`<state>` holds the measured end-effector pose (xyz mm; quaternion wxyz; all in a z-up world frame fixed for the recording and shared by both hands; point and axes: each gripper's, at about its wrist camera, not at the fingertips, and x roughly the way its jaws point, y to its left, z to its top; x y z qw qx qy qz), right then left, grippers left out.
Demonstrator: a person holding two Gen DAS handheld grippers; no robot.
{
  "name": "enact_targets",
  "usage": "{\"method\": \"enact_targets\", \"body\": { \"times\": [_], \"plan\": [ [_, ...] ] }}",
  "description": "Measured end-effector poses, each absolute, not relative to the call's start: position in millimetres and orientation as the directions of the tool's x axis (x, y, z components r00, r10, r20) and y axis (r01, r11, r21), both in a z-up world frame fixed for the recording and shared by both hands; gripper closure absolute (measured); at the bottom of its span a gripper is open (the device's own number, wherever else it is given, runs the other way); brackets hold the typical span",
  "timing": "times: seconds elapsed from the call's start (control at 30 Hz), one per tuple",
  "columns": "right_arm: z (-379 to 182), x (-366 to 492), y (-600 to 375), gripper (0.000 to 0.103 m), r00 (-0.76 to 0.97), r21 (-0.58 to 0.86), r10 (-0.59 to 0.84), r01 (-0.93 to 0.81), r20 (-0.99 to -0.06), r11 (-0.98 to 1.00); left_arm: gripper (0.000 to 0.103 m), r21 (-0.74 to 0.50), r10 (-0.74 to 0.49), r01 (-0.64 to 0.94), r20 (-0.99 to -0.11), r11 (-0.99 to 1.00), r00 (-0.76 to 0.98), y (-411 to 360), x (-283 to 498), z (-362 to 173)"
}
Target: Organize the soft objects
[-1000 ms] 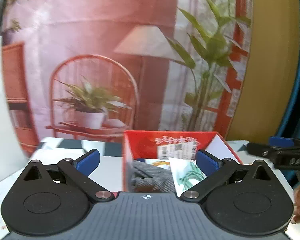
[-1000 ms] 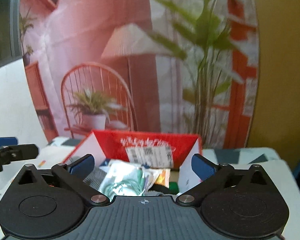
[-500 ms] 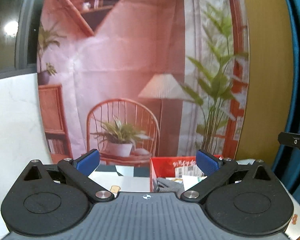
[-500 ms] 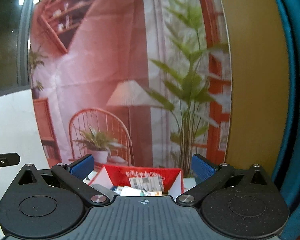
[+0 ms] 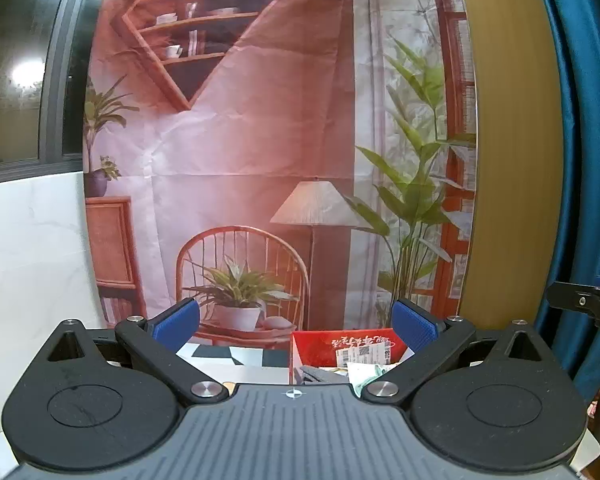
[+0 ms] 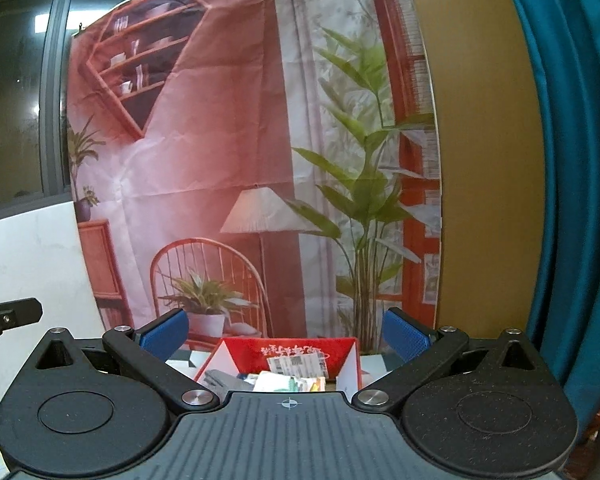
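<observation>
Soft objects (image 6: 288, 383) lie packed in the red box (image 6: 300, 354), low between my right gripper's (image 6: 284, 332) blue fingers (image 6: 404, 338), well beyond their tips. I hold those fingers wide apart, gripping nothing. My left gripper (image 5: 296, 320) is likewise spread wide and empty; the box (image 5: 340, 346) sits just inside its right finger (image 5: 414, 326), a grey cloth (image 5: 316, 374) and a pale packet (image 5: 364, 372) showing within. Behind hangs a printed backdrop (image 5: 240, 140), with a blue curtain (image 6: 572, 160) to the right.
</observation>
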<state>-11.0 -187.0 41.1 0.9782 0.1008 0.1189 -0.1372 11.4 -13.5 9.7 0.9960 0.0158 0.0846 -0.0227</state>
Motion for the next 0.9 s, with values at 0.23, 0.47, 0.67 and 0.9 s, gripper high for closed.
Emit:
{"method": "enact_targets", "body": {
  "times": [0.23, 0.47, 0.67, 0.9],
  "plan": [
    [42.3, -19.0, -185.3, 0.0, 0.925, 0.155, -0.268, 0.317, -0.269, 0.936, 0.0, 0.036, -0.012, 0.019, -0.187, 0.999, 0.982, -11.5, 15.2, 3.9],
    [41.3, -18.7, -183.9, 0.0, 0.915, 0.135, -0.293, 0.339, -0.276, 0.931, 0.0, 0.052, -0.004, 0.014, -0.195, 0.999, 0.981, -9.3, 15.0, 3.0],
    [39.5, -18.6, -184.6, 0.0, 0.913, 0.145, -0.296, 0.345, -0.283, 0.927, 0.0, 0.053, 0.002, 0.008, -0.196, 0.999, 0.981, -7.3, 14.6, 3.1],
    [39.0, -17.0, -185.3, 0.0, 0.905, 0.144, -0.309, 0.361, -0.292, 0.921, 0.0, 0.057, 0.0, 0.011, -0.2, 0.998, 0.98, -6.9, 14.1, 1.9]
  ]
}}
